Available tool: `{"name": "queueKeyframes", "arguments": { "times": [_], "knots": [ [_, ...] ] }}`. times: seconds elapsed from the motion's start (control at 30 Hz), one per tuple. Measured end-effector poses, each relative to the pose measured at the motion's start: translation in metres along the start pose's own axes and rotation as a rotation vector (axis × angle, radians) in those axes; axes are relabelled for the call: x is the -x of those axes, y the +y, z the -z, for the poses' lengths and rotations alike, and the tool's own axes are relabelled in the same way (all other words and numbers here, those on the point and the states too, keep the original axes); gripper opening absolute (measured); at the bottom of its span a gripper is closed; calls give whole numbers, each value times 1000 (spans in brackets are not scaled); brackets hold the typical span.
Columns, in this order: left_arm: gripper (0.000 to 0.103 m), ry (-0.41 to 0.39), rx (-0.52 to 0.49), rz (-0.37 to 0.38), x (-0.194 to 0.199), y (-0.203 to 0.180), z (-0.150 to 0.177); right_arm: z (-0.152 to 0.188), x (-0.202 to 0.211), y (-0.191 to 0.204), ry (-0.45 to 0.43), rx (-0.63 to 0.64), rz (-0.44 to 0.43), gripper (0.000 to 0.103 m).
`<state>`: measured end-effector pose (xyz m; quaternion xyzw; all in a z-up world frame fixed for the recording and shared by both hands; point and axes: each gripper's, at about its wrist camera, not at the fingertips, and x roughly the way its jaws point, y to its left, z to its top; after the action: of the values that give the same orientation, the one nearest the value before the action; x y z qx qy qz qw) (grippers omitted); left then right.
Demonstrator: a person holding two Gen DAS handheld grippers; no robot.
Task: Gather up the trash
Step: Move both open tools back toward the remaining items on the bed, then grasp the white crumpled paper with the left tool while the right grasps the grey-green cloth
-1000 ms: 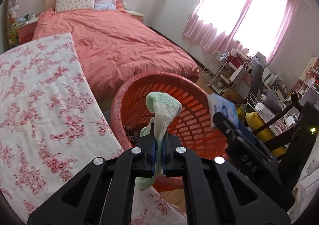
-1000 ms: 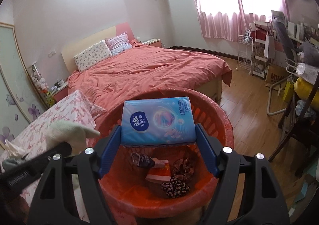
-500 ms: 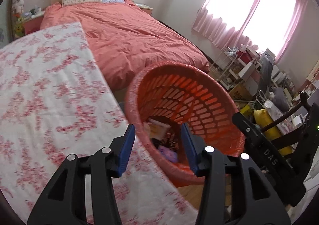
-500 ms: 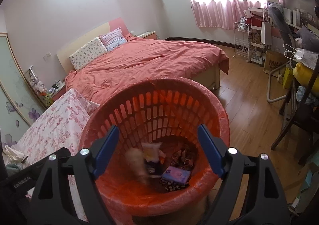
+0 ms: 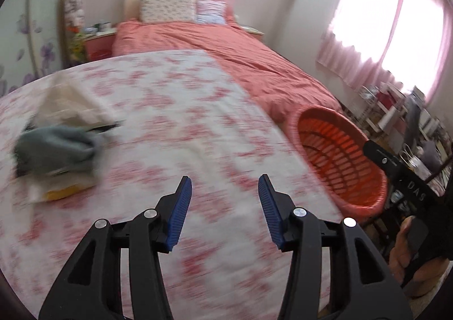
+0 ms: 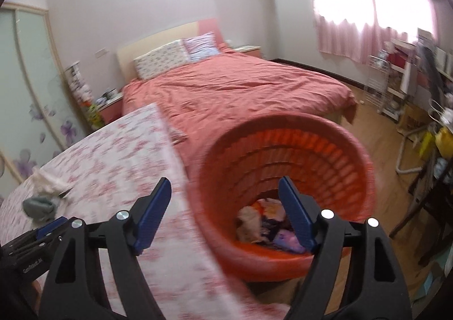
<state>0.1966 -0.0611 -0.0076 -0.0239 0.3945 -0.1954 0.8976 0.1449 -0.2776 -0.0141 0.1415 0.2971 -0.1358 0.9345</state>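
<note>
An orange slotted basket (image 6: 286, 150) stands on the floor beside the floral-cloth table (image 6: 119, 161); it also shows in the left wrist view (image 5: 337, 155). Several pieces of trash (image 6: 266, 223) lie in its bottom. My left gripper (image 5: 225, 206) is open and empty over the table (image 5: 175, 127). A grey cloth (image 5: 56, 147), a cream crumpled piece (image 5: 68, 104) and a yellow item (image 5: 62, 192) lie at the table's left. My right gripper (image 6: 226, 212) is open and empty, above the basket's near rim and the table edge. The view is blurred.
A bed with a coral cover (image 6: 235, 90) stands behind the basket. A nightstand (image 5: 99, 42) is at the bed's left. Shelves, a rack and chairs (image 6: 419, 99) crowd the right side on the wooden floor (image 6: 376, 127). The grey cloth (image 6: 39, 206) shows far left.
Both grippers opened: the sock and the tissue pack dropped into the basket. Both then swung left; the left gripper is now over the table, away from the basket.
</note>
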Motion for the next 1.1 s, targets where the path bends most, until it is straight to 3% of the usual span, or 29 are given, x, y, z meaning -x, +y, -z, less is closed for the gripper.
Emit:
{"name": "queueKeyframes", "arguments": {
  "times": [0.4,0.63,0.8,1.07,1.1],
  "knots": [
    [56,-79,230,-237,62,137,29,23,-3,168,72,238,-237,65],
    [56,-107,349,-293,88,194,43,35,-9,251,119,315,-360,56],
    [56,-121,393,-299,103,217,53,39,-16,288,131,341,-384,55],
    [56,-116,439,-284,104,237,60,42,-42,312,181,349,-317,55],
    [56,-113,443,-282,104,238,61,45,-47,311,204,353,-307,49]
  ]
}}
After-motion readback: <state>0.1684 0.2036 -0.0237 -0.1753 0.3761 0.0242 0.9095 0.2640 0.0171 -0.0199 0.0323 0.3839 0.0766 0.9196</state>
